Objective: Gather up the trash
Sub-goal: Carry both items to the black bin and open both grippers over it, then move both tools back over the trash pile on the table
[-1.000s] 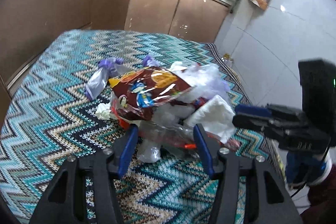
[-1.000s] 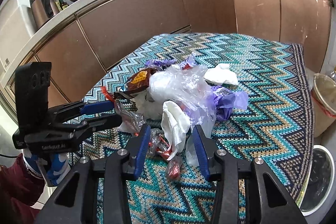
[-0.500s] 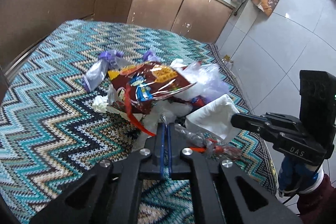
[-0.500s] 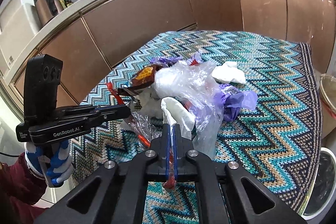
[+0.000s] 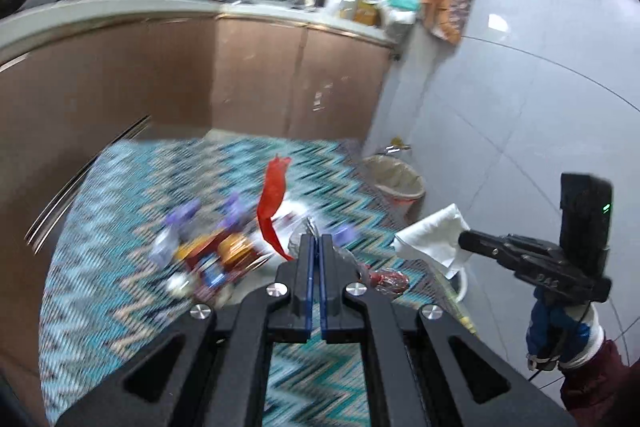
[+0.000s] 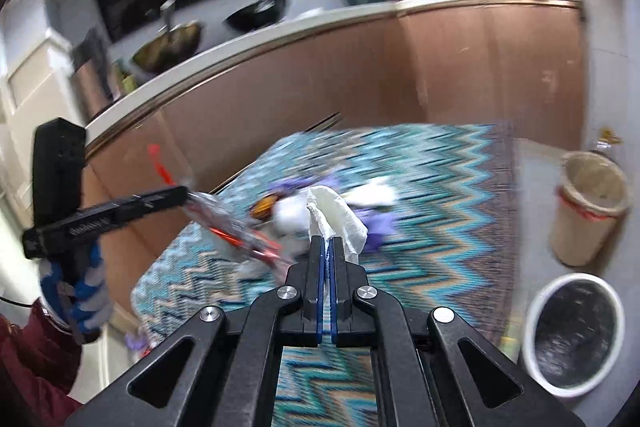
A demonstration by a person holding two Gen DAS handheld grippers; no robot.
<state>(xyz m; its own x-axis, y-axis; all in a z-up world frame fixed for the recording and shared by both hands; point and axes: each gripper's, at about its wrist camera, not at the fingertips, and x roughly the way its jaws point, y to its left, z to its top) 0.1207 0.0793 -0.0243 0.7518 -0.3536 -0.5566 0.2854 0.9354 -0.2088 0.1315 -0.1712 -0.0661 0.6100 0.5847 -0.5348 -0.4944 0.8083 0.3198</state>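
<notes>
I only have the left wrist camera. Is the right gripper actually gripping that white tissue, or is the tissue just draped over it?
Observer: Gripped. In the right wrist view the right gripper is shut on the white tissue, with a fold pinched between its blue pads.
Operator: Is there any bin besides the tan one?
Observer: Yes. A white-rimmed bin with a dark liner stands on the floor, nearer that camera than the tan bin.
Operator: How does my left load hang?
Observer: From the side, the clear wrapper with a red strip trails from the tip of the left gripper down toward the trash pile. Blur hides whether it has cleared the pile.
</notes>
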